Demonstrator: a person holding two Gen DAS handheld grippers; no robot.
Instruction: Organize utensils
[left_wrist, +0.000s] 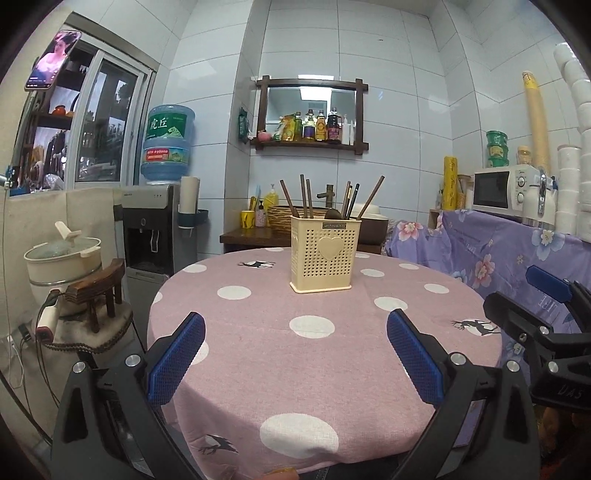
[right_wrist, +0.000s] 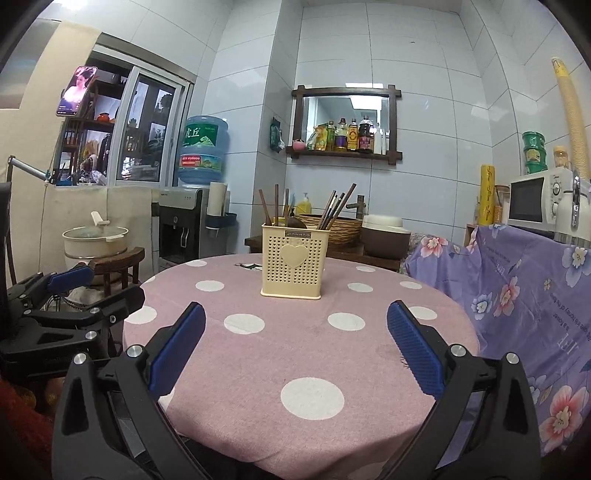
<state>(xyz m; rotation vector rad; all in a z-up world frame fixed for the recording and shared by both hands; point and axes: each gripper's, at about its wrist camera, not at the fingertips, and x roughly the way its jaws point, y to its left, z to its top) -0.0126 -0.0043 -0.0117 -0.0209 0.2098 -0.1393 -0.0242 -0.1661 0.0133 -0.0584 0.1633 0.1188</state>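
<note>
A cream perforated utensil holder (left_wrist: 324, 254) (right_wrist: 294, 264) with a heart on its front stands upright at the far middle of the round table (left_wrist: 258, 354) (right_wrist: 258, 354). Several dark chopsticks (left_wrist: 370, 197) (right_wrist: 334, 210) and a spoon stick out of its top. My left gripper (left_wrist: 295, 354) hovers open over the near part of the table, nothing between its blue pads. My right gripper (right_wrist: 295, 350) is open too, well short of the holder. Each gripper shows at the edge of the other's view, the right gripper (left_wrist: 532, 306) at right and the left gripper (right_wrist: 88, 288) at left.
The table has a pink cloth with white dots. A water dispenser (left_wrist: 151, 229) and a pot on a stool (left_wrist: 62, 258) stand to the left. A purple floral cloth (right_wrist: 524, 295) covers a counter at right with a microwave (right_wrist: 535, 203). A wall shelf holds bottles (left_wrist: 317, 125).
</note>
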